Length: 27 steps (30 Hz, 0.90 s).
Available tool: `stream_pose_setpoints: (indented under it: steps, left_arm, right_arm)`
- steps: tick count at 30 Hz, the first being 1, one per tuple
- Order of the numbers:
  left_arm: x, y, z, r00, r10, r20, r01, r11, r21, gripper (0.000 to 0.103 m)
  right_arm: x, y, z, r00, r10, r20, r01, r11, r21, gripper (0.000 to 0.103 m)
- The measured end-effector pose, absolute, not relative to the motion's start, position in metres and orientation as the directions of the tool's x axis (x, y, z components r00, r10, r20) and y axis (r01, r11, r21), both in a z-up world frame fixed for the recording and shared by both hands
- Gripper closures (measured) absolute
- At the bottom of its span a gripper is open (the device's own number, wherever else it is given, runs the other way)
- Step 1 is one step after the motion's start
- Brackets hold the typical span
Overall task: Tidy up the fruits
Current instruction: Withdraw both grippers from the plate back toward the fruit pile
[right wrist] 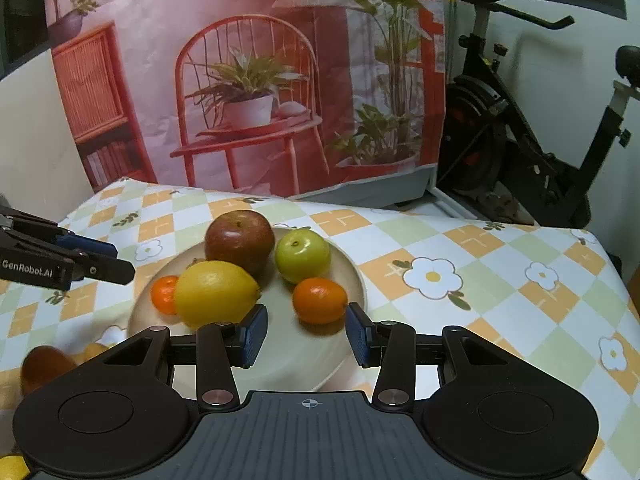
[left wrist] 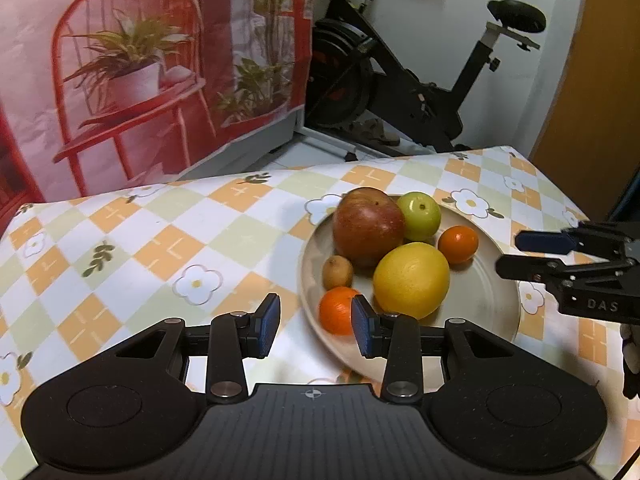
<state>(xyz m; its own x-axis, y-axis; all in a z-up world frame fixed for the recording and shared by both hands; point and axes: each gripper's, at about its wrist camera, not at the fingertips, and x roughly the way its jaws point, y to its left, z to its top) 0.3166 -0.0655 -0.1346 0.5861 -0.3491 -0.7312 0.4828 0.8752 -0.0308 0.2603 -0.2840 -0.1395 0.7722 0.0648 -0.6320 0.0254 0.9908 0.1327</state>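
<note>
A cream plate [left wrist: 492, 280] on the checked tablecloth holds a red apple [left wrist: 368, 224], a green apple [left wrist: 420, 216], a lemon [left wrist: 412, 280], a kiwi [left wrist: 338, 272] and two oranges [left wrist: 338, 312] [left wrist: 458, 244]. My left gripper [left wrist: 316, 326] hovers at the plate's near left rim, open, with nothing between its blue pads. In the right wrist view the plate [right wrist: 276, 308] shows the red apple [right wrist: 240, 240], green apple [right wrist: 302, 256], lemon [right wrist: 216, 292] and an orange [right wrist: 320, 300]. My right gripper [right wrist: 307, 334] is open over the plate's near part, holding nothing.
The other gripper shows at each view's edge: the right gripper [left wrist: 520, 256] and the left gripper [right wrist: 120, 262]. A blurred brown object [right wrist: 44, 364] lies off the plate at lower left. A printed backdrop [right wrist: 248, 80] and an exercise bike [left wrist: 400, 80] stand behind the table.
</note>
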Motion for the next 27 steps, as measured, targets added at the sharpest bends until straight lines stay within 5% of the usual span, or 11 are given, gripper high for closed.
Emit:
stream_pose_setpoints:
  steps: [27]
  left_arm:
    - [0.249,0.012,-0.119,0.601,-0.341,-0.723,0.433,0.899,-0.065,0.062]
  right_arm:
    - [0.207,-0.239,-0.126,0.782,0.111,-0.614,0.016,0.98,0.198,0.063]
